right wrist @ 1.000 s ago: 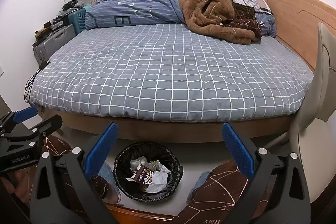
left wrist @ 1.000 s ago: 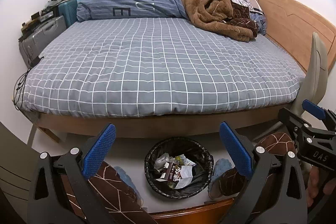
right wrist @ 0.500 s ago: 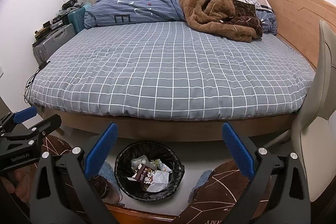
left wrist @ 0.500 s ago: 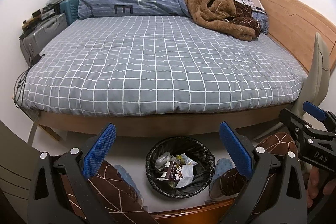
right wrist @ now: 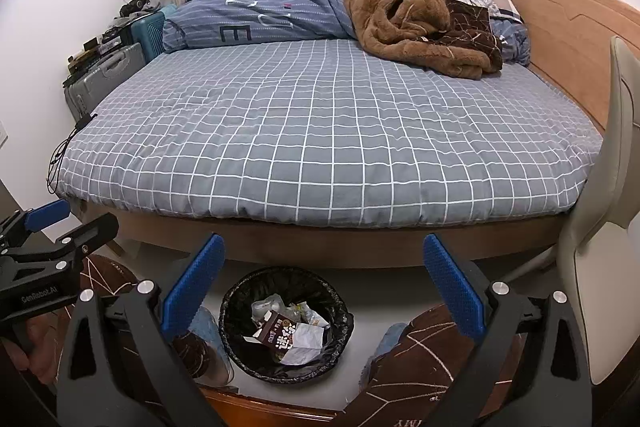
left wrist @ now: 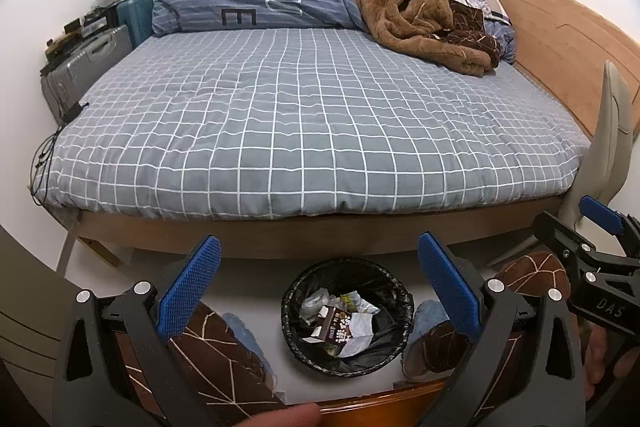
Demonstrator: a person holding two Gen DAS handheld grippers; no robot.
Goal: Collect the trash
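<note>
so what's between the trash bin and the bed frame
Only bare pale floor lies between the trash bin and the wooden bed frame; both wrist views show it.

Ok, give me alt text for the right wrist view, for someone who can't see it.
The open right gripper hangs empty above a black-lined bin on the floor, holding a brown carton and crumpled wrappers. Beyond it a bed with a grey checked cover fills the view, a brown blanket heaped at its far end. The left gripper shows at the left edge.

one bin (left wrist: 347, 315), one bed (left wrist: 312, 123), two suitcases (left wrist: 86, 63)
</note>
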